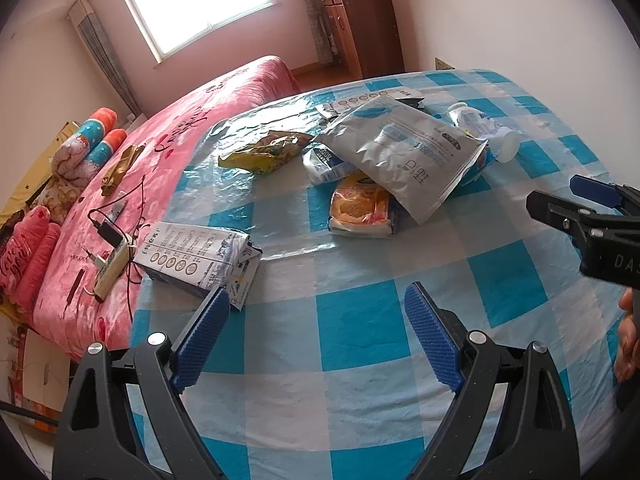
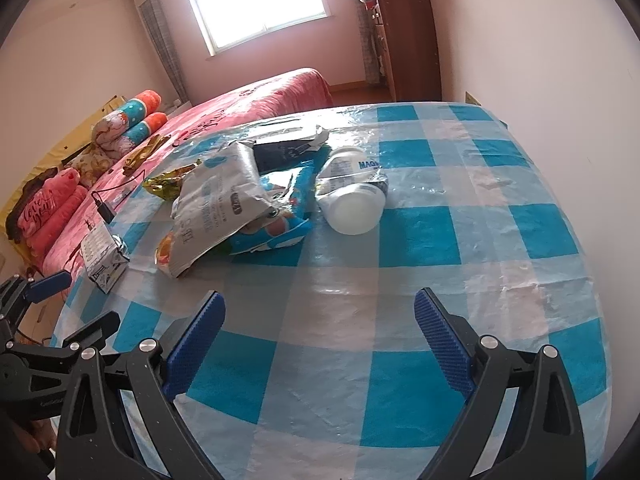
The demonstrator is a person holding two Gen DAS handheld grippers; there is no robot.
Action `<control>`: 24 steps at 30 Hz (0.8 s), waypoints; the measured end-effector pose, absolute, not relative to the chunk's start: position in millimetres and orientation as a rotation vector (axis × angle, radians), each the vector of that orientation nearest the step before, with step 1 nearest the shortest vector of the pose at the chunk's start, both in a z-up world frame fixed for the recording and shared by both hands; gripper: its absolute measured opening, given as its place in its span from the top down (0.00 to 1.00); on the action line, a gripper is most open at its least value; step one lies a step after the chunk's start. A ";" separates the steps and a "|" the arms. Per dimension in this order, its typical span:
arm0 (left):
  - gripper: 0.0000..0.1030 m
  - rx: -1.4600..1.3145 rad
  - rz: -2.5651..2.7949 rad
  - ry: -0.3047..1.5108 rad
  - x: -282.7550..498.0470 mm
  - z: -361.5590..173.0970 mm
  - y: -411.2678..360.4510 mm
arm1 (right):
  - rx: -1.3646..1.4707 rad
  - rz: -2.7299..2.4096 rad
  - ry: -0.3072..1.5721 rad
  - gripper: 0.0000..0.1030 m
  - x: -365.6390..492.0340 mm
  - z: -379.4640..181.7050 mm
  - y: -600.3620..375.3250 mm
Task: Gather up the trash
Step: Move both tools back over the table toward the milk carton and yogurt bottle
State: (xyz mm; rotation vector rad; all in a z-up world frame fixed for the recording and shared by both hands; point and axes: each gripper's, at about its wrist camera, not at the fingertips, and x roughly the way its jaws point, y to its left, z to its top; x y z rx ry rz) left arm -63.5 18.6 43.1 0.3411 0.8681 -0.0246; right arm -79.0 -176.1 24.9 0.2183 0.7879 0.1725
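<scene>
Trash lies on a table with a blue and white checked cloth. A large grey pouch lies over an orange snack packet and a blue packet. A yellow-green wrapper, a white bottle on its side and a crushed carton at the left edge lie around it. My left gripper is open and empty, above the cloth in front of the pile. My right gripper is open and empty, short of the bottle.
A bed with a pink cover, pillows, a power strip and cables stands left of the table. A wooden cabinet stands at the back by the wall. The right gripper shows at the right edge of the left wrist view.
</scene>
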 end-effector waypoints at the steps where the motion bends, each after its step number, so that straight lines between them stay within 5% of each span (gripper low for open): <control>1: 0.13 0.332 -0.026 0.871 -63.3 43.4 21.1 | 0.228 0.172 0.788 0.08 -78.3 25.0 -178.1; 24: 0.13 -0.177 0.079 0.907 -19.6 53.6 141.2 | 0.327 0.155 0.768 0.08 -25.6 36.2 -219.5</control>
